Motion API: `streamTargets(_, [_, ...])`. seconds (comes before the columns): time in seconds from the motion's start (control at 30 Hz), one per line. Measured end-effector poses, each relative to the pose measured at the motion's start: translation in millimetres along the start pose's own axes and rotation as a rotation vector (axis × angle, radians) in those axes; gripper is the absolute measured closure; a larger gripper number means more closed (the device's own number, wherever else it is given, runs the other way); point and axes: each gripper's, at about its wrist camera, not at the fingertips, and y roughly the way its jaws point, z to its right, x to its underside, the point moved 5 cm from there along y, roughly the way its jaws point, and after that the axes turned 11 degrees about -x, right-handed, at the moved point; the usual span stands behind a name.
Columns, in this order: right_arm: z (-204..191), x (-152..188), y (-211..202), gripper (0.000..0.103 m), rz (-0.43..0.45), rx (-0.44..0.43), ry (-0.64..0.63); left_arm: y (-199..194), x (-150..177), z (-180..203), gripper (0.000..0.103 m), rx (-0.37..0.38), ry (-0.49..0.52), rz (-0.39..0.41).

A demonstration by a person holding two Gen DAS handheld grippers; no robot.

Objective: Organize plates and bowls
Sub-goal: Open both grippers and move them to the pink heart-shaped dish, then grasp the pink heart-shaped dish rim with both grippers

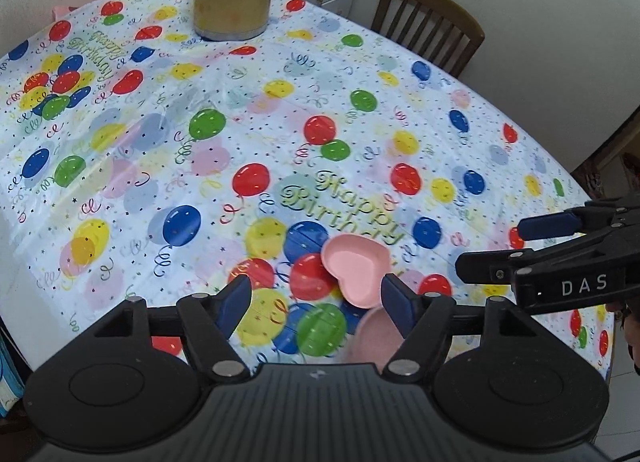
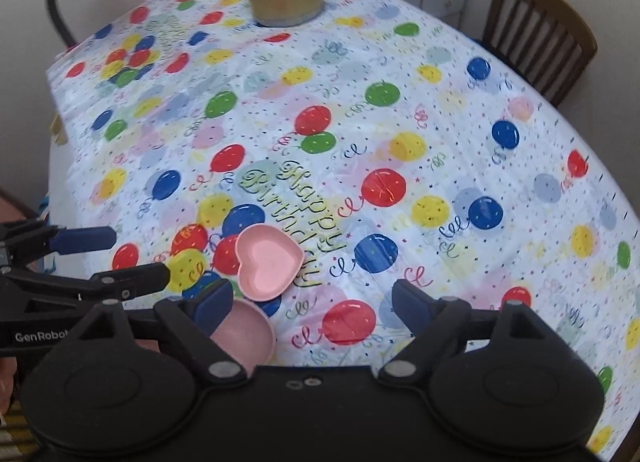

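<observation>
Heart dish (image 2: 267,266) beside bowl (image 2: 244,336) (both pink)

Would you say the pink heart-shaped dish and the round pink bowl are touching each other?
Cannot tell. In the right wrist view the heart-shaped dish overlaps the round bowl's far rim, but whether it rests on it or lies just behind is unclear.

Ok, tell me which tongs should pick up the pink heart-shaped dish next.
Probably left: the left tongs stand open almost over the pink heart-shaped dish; the right tongs stand open beside it.
</observation>
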Motion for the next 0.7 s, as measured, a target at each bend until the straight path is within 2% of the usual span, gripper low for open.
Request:
streamTargets(0.3, [17,-13,49,0.021,-0.030,0.015,0.147,52,-10,-10,0.032,0.004,0.018,-0.053])
streamTargets(0.6, [24,-18,91,0.034,-0.091,0.034,0.213,90,-9,4,0.032,0.037,0.081,-0.101])
streamTargets(0.67, [24,-18,98,0.043,-0.108,0.032,0.214,94,-9,7,0.032,0.048,0.085,-0.105])
streamTargets(0.7, [24,-18,100,0.045,-0.114,0.034,0.217,96,-9,8,0.032,0.053,0.086,-0.106])
